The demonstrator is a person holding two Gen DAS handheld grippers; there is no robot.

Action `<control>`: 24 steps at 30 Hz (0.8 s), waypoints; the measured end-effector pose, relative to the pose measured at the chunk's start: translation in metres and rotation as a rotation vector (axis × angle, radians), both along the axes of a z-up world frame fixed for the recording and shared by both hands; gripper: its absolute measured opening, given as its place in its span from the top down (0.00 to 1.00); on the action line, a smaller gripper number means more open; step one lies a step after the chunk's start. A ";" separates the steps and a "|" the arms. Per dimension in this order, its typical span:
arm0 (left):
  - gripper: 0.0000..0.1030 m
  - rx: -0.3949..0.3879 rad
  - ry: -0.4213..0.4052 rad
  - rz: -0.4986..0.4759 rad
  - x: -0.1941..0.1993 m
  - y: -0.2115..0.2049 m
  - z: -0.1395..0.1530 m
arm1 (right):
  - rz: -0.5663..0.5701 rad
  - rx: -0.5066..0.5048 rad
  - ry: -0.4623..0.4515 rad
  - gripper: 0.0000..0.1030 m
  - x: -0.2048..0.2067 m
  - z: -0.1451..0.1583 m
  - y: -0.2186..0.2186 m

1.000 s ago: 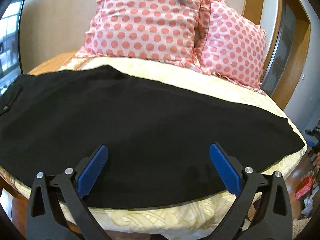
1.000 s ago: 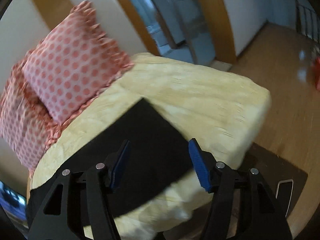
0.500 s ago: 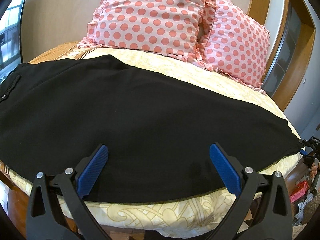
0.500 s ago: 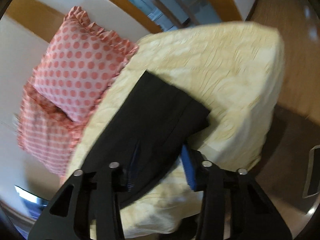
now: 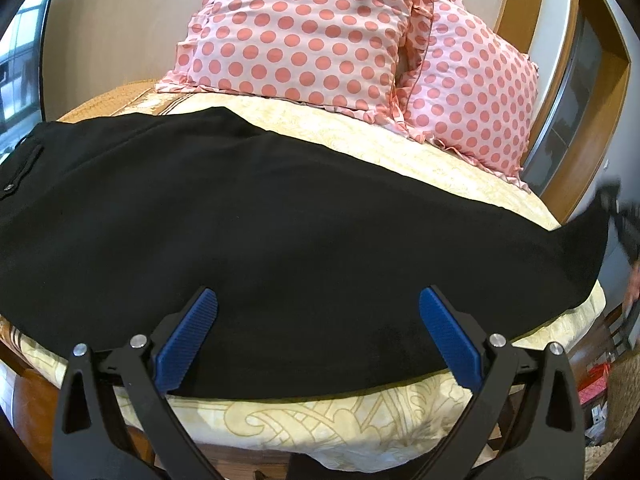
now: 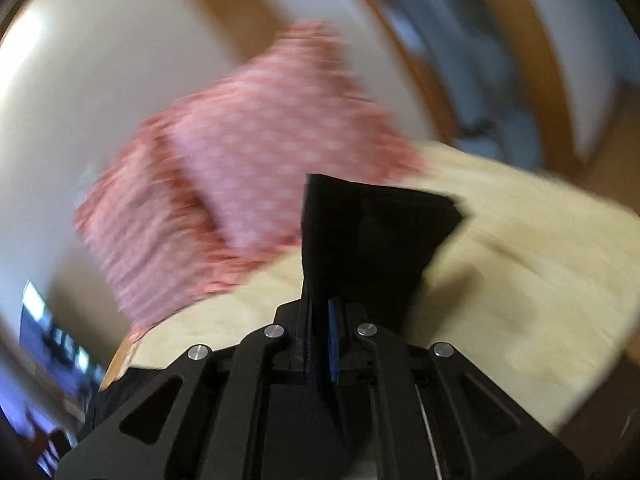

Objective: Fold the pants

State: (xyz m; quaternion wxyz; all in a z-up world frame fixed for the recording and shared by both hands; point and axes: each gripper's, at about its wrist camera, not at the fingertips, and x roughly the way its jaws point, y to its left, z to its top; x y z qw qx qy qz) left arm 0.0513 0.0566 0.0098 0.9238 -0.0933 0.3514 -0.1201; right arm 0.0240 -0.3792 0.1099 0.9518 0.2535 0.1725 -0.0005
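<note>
Lifting the pants (image 5: 280, 216) hem with my right gripper (image 6: 320, 344) pinched on it; my left gripper (image 5: 318, 332) waits wide apart. Folding has barely begun.

Two pink dotted pillows (image 5: 360, 52) lean on a beige wall (image 5: 120, 20) above a cream bedspread (image 5: 340, 420).

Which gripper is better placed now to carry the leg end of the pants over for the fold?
Right. The right gripper is shut on the hem of the pants and lifts it. The left gripper is open above the middle, holding nothing.
</note>
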 end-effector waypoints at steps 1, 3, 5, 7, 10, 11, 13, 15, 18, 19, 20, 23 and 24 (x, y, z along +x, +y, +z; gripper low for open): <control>0.02 -0.009 0.000 -0.001 0.000 0.001 0.000 | 0.067 -0.015 -0.022 0.94 0.012 0.009 0.023; 0.02 -0.042 0.005 0.000 -0.001 0.005 0.002 | 0.249 -0.027 -0.060 0.94 0.039 0.020 0.080; 0.02 -0.077 0.008 0.002 -0.004 0.010 0.005 | 0.435 -0.021 -0.060 0.94 0.063 0.019 0.141; 0.02 -0.099 -0.002 0.012 -0.009 0.017 0.009 | 0.601 -0.023 -0.016 0.94 0.080 0.003 0.198; 0.02 -0.116 -0.036 0.060 -0.022 0.037 0.017 | 0.789 -0.080 0.159 0.94 0.098 -0.046 0.279; 0.02 -0.121 -0.044 0.082 -0.027 0.044 0.019 | 0.819 -0.099 0.224 0.94 0.101 -0.064 0.296; 0.02 -0.120 -0.050 0.133 -0.034 0.061 0.022 | 0.857 -0.076 0.314 0.94 0.107 -0.091 0.312; 0.02 -0.115 -0.055 0.183 -0.039 0.077 0.024 | 0.854 -0.057 0.326 0.94 0.110 -0.097 0.313; 0.02 -0.132 -0.060 0.248 -0.043 0.099 0.026 | 0.808 -0.048 0.265 0.94 0.108 -0.083 0.312; 0.02 -0.142 -0.064 0.270 -0.044 0.106 0.027 | 0.804 -0.057 0.241 0.94 0.106 -0.078 0.314; 0.02 -0.146 -0.066 0.281 -0.045 0.110 0.028 | 0.813 -0.074 0.237 0.94 0.104 -0.077 0.320; 0.02 -0.140 -0.069 0.322 -0.047 0.121 0.030 | 0.829 -0.136 0.232 0.94 0.090 -0.078 0.335; 0.02 -0.140 -0.069 0.331 -0.048 0.123 0.030 | 0.835 -0.146 0.233 0.94 0.088 -0.079 0.338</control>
